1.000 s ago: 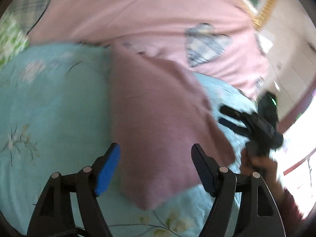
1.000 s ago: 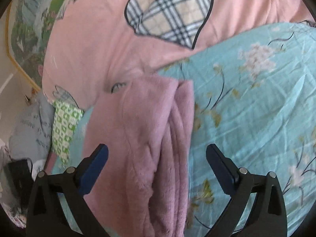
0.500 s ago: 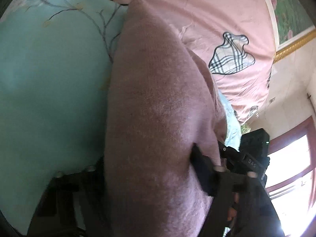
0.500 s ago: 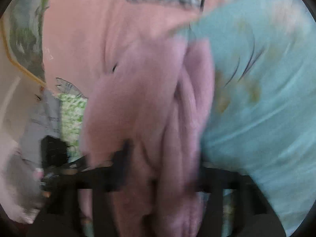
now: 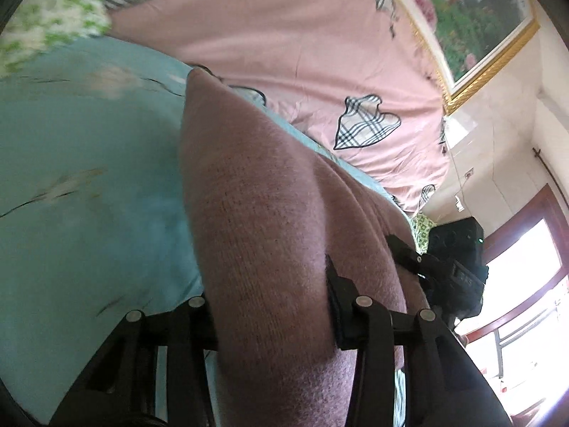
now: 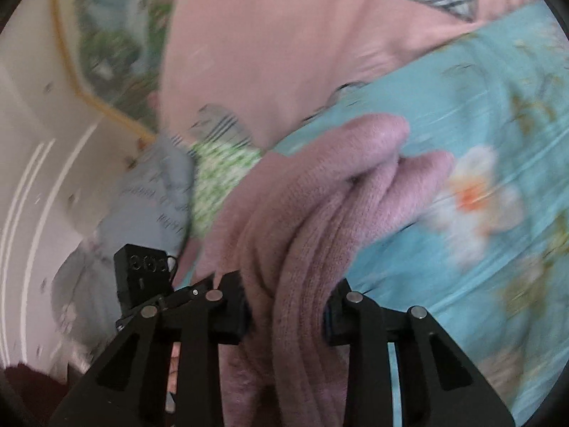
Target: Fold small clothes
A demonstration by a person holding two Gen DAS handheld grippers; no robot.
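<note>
A folded mauve-pink knit garment [image 5: 263, 220] fills the middle of the left wrist view, held above the light blue floral bedsheet [image 5: 89, 185]. My left gripper [image 5: 270, 316] is shut on one end of it. The cloth covers the left pad. In the right wrist view the same garment [image 6: 320, 206] shows as several stacked folds. My right gripper [image 6: 288, 311] is shut on its other end. The right gripper's body also shows in the left wrist view [image 5: 451, 274], beyond the cloth.
A pink quilt with plaid hearts [image 5: 302, 42] lies at the far side of the bed. A green-and-white patterned cloth [image 6: 220, 181] and grey cloth [image 6: 153, 192] lie near it. A gold-framed picture [image 5: 473, 25] hangs on the wall. A window [image 5: 526, 302] is at right.
Both grippers went from open over the garment lying on the sheet to shut on its ends. The garment has lifted off the bed and both views have swung.
</note>
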